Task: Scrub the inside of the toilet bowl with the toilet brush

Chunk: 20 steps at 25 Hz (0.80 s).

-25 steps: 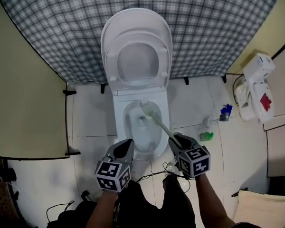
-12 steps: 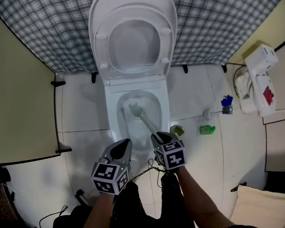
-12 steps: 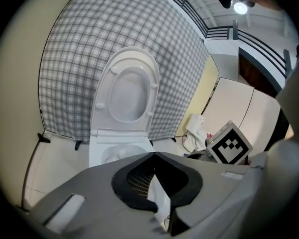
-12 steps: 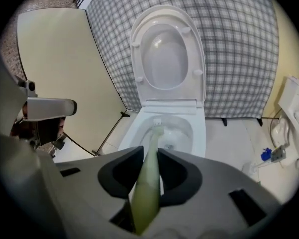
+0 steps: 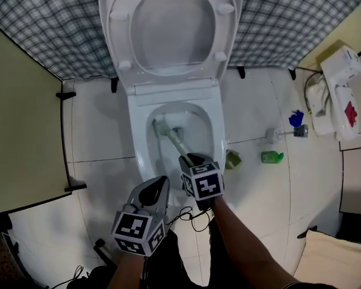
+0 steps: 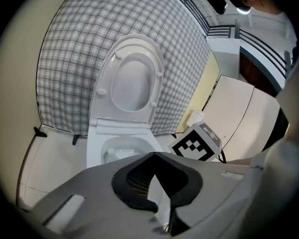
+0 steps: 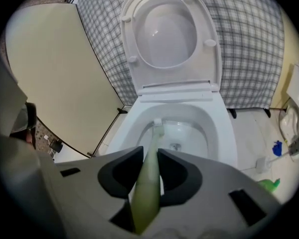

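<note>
The right gripper [image 7: 150,152], its 2 jaws clamped on the pale green plastic toilet brush [image 5: 174,140], aims the brush's long axis forward-left into the white ceramic toilet bowl [image 5: 138,138], with the bristle head by the far-left inner wall, while the closed, empty left gripper [image 6: 154,156] hangs short of the rim.

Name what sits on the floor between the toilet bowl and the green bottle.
A small olive-green container, cup-like, stands between the toilet bowl and the green bottle; the head view shows it.
</note>
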Available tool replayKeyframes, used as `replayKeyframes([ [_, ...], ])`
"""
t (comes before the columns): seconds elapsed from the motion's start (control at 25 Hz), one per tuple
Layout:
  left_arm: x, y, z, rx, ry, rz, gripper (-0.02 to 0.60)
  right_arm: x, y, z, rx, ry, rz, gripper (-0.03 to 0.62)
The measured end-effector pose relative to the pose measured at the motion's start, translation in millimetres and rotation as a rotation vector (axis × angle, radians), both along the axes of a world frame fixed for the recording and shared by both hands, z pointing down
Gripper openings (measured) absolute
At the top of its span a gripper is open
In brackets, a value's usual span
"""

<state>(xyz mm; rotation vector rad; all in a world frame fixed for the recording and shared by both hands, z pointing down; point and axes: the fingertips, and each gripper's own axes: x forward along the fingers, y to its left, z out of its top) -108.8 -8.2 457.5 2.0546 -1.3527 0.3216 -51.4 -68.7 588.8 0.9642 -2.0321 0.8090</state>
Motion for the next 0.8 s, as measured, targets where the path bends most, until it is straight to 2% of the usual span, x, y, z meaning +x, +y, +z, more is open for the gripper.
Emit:
replayKeyframes([
  [0.44, 8, -4, 0, 0.013, 0.021, 0.018, 0.006, 24, -20, 6, -0.016, -0.023, 0.143, 0.109],
  [0.8, 18, -6, 3, 0.004, 0.023, 0.034, 0.005, 92, -24, 5, -0.028, 0.043, 0.304, 0.109],
])
